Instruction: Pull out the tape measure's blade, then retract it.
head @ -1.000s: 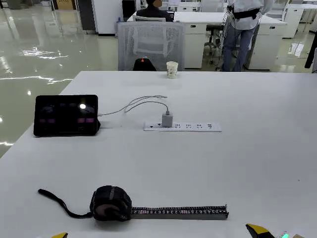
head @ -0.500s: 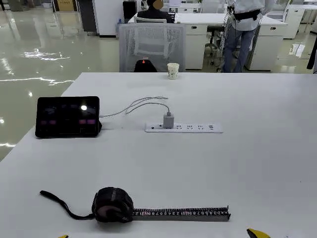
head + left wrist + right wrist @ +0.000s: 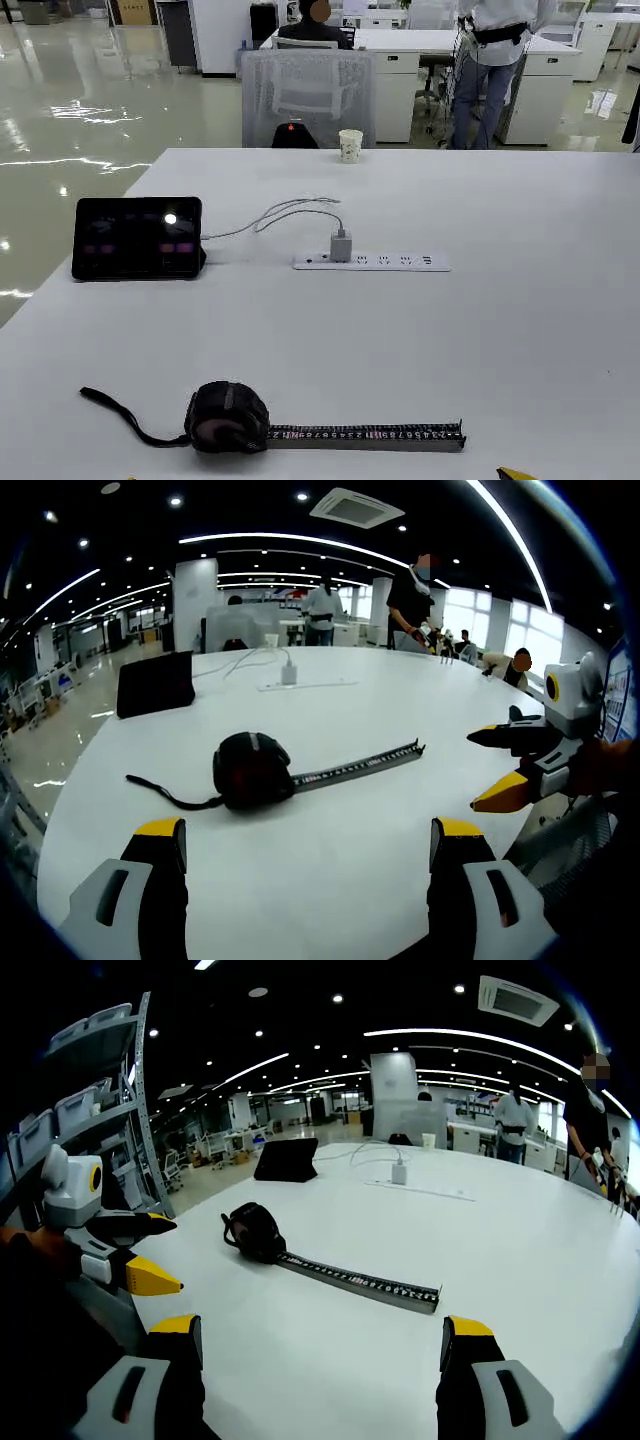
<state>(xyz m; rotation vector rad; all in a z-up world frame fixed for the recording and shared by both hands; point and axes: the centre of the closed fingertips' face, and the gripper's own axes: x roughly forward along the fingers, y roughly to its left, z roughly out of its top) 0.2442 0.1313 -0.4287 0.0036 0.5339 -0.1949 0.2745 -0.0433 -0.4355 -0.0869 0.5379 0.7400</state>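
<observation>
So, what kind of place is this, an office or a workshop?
Most likely a large open-plan office: several white desks stand behind a mesh chair, a power strip lies on the white table, and shelving with bins stands at one side.

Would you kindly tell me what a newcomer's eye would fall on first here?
A black tape measure lies near the front edge of the white table, its blade drawn out flat to the right. Farther back sit a dark tablet on the left and a power strip mid-table. The left tongs and right tongs hang open, short of the tape.
</observation>
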